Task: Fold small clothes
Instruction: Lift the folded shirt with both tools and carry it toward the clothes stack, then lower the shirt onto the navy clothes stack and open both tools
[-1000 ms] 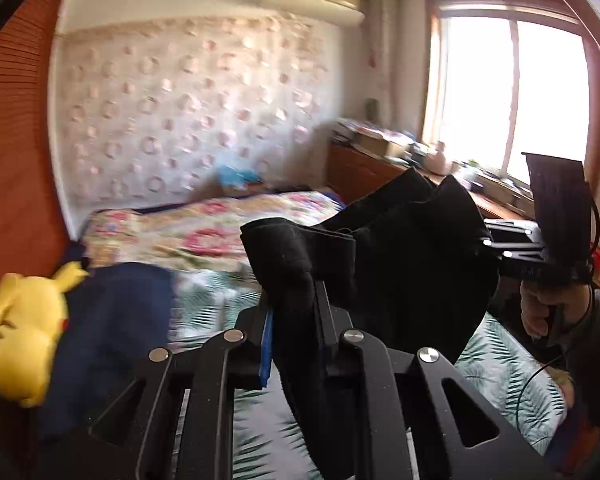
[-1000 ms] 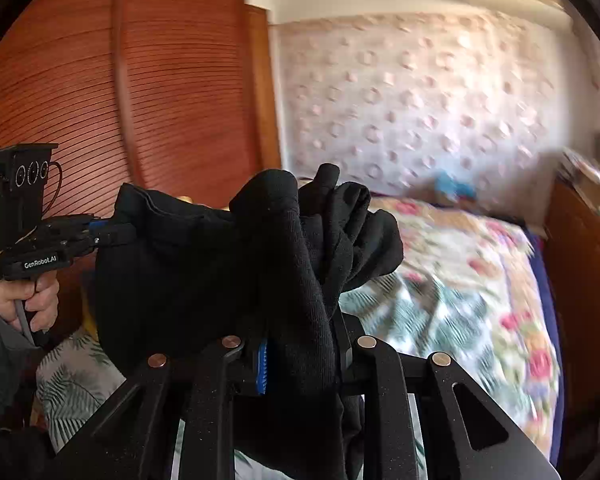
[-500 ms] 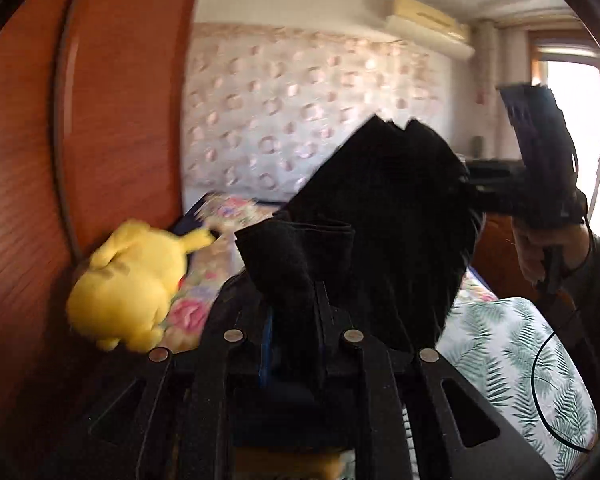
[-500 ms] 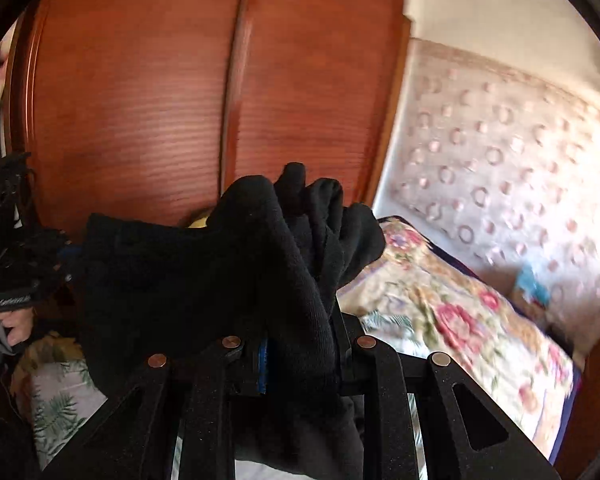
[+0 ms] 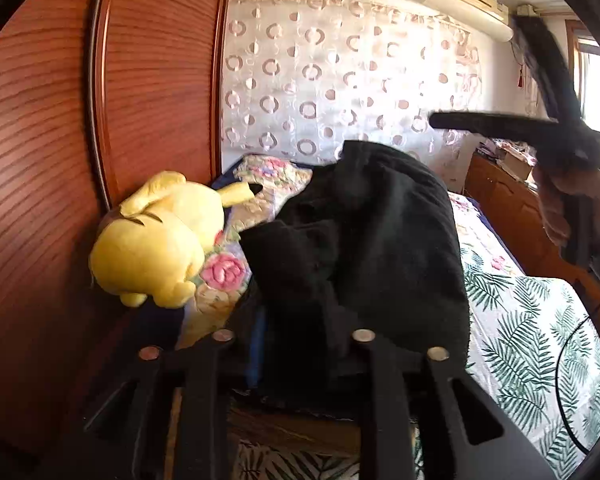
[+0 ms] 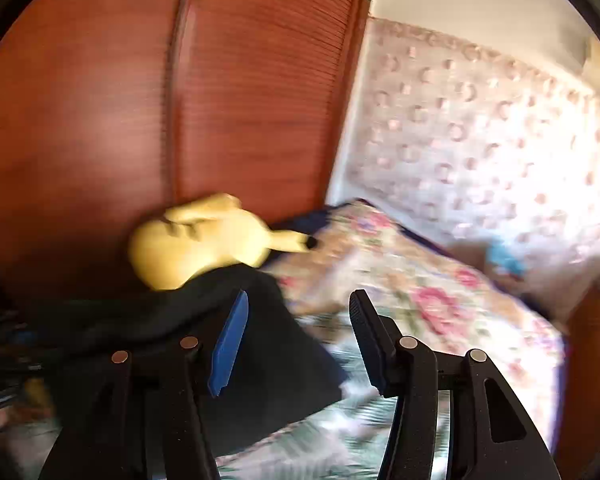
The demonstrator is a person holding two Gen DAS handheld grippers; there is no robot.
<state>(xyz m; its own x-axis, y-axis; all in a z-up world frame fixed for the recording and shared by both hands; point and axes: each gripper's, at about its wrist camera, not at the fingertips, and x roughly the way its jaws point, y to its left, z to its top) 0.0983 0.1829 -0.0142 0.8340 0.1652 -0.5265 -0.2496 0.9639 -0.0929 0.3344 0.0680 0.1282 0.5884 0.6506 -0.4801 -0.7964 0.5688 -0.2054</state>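
A black garment (image 5: 364, 248) hangs bunched from my left gripper (image 5: 296, 344), which is shut on its edge; the fabric hides the fingertips. In the right wrist view the same black garment (image 6: 260, 344) lies low at the left, beside and behind the blue left finger pad (image 6: 230, 340). My right gripper (image 6: 296, 320) is open and holds nothing. It also shows in the left wrist view (image 5: 500, 128) at the upper right, held in a hand, apart from the garment.
A yellow plush toy (image 5: 160, 240) lies against the red-brown wardrobe (image 5: 100, 120) at the bed's left edge. The bed (image 5: 540, 340) has a leaf-print sheet and a floral quilt (image 6: 420, 292). A wooden cabinet (image 5: 508, 196) stands at the right.
My right gripper has opened and let go of the black garment, which has dropped and now hangs from the left gripper alone. Both views have swung left toward the wardrobe.
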